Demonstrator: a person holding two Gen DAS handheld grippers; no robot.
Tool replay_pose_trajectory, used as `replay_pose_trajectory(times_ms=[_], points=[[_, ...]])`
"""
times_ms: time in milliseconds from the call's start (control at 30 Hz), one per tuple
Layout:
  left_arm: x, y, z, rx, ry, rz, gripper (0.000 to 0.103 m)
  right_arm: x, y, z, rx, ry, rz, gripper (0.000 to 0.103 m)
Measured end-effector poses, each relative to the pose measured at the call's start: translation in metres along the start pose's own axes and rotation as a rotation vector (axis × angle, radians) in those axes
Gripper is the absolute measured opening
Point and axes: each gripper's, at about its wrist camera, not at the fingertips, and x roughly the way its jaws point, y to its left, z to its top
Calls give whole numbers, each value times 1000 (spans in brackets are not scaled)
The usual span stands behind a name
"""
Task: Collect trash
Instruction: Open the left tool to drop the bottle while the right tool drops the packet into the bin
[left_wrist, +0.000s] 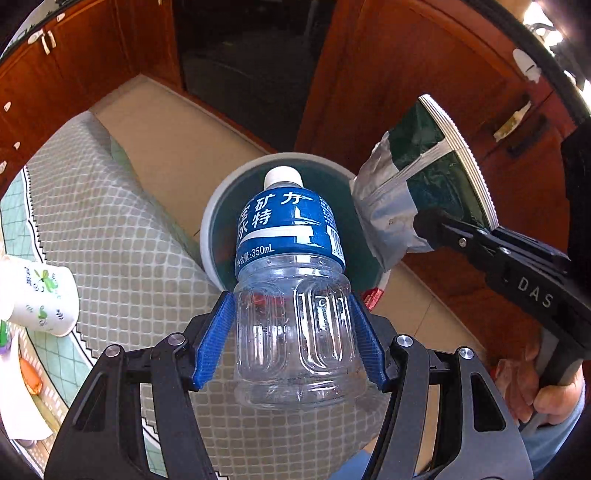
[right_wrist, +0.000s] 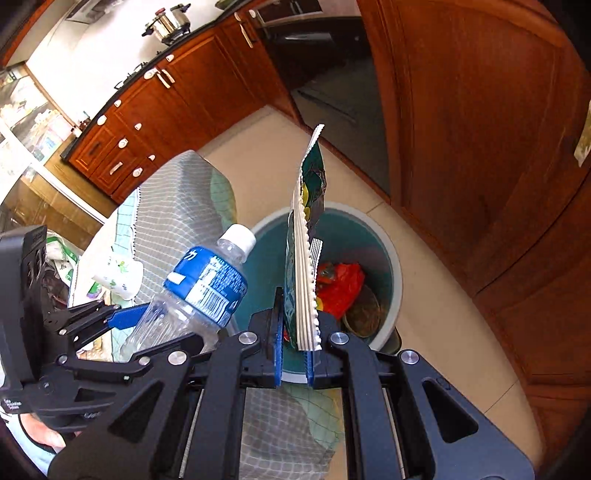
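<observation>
A clear plastic water bottle (left_wrist: 288, 221) with a blue label and white cap sits between the blue pads of my left gripper (left_wrist: 291, 299), which is shut on its lower body. The cap points at a round bin (left_wrist: 208, 225) with a teal inside, standing on the floor beside the table. My right gripper (right_wrist: 295, 328) is shut on the bottom edge of a dark green and silver snack bag (right_wrist: 312, 192), held upright over the bin (right_wrist: 393, 258). In the right wrist view the bottle (right_wrist: 207, 280) hangs at the bin's left edge. A red wrapper (right_wrist: 341, 284) lies in the bin.
A table with a checked cloth (left_wrist: 110, 240) fills the left, with a paper cup (left_wrist: 40, 299) on its side on it. Wooden cabinets (right_wrist: 177, 96) and a wooden door (right_wrist: 480, 129) ring the tiled floor (right_wrist: 443, 314). A person's hand (left_wrist: 546, 391) holds the right gripper's handle.
</observation>
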Motion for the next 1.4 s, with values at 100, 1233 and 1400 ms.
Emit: replay_pose_trajectory(times_ms=[100, 1233, 1400], points=[[16, -5, 4, 4, 23, -2, 64, 8, -6, 0, 13, 17, -6, 8], [-26, 37, -29, -91, -31, 19, 97, 39, 9, 4, 58, 105, -28, 84], [-30, 46, -37, -113, -36, 12, 98, 36, 20, 0, 48, 107, -32, 87]])
